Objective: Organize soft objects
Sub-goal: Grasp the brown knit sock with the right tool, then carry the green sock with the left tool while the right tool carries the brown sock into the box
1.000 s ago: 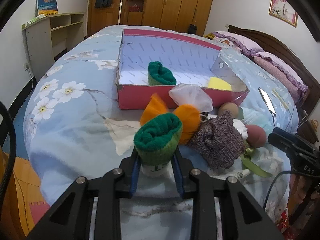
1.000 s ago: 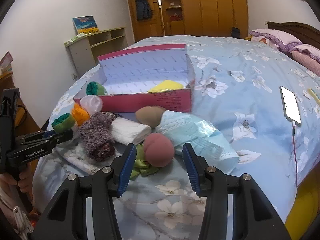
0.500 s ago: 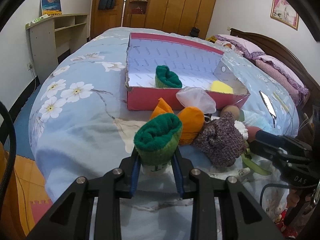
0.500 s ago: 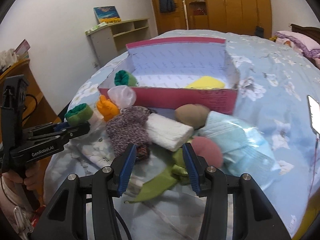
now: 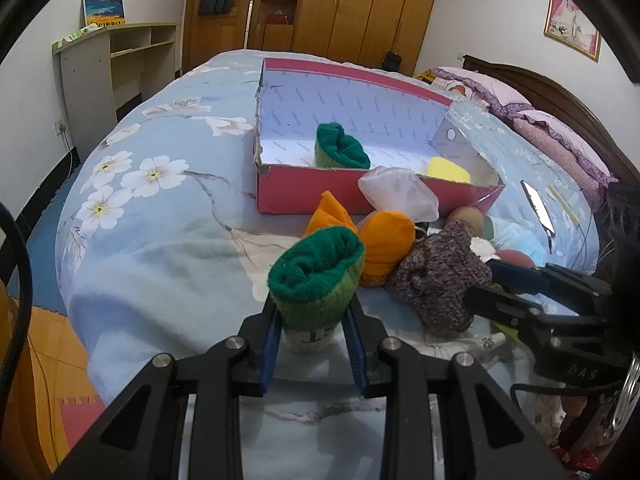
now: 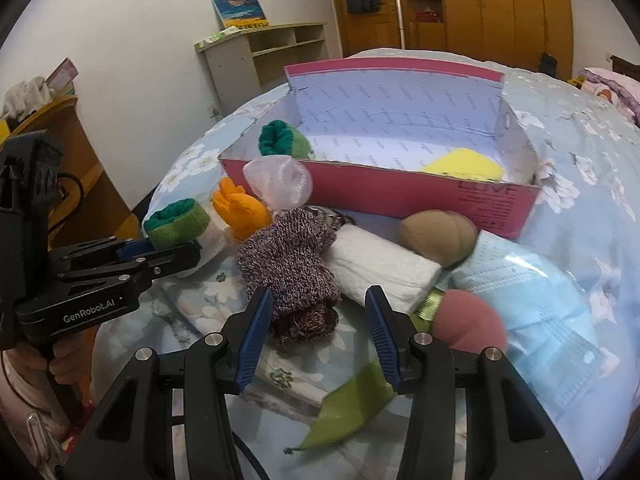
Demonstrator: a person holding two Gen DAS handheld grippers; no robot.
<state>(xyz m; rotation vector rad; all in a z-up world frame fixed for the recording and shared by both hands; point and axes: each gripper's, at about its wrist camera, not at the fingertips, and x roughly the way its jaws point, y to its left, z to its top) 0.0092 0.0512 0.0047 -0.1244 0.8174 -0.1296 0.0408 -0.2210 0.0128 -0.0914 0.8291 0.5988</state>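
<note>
My left gripper [image 5: 313, 320] is shut on a rolled green sock [image 5: 316, 276] and holds it just above the bedspread; it also shows in the right wrist view [image 6: 176, 224]. My right gripper [image 6: 318, 324] is open, its jaws either side of a purple knit sock [image 6: 292, 264], which also shows in the left wrist view [image 5: 440, 276]. A pink box [image 5: 360, 196] lies ahead with a second green sock [image 5: 338, 152] and a yellow sponge [image 5: 448, 170] inside. Orange cloth [image 5: 380, 240], a clear mesh pouch [image 5: 400, 194] and a white roll [image 6: 384, 264] lie before the box.
A tan ball [image 6: 438, 236], a pink ball [image 6: 468, 324], a pack of blue masks [image 6: 540, 300] and a green ribbon [image 6: 348, 404] lie at the right on the bedspread. A phone [image 5: 538, 204] lies near the pillows [image 5: 560, 144]. A shelf [image 5: 112, 68] stands left.
My right gripper has swung left from the pink ball to the purple knit sock. My left gripper still holds the green sock, barely shifted.
</note>
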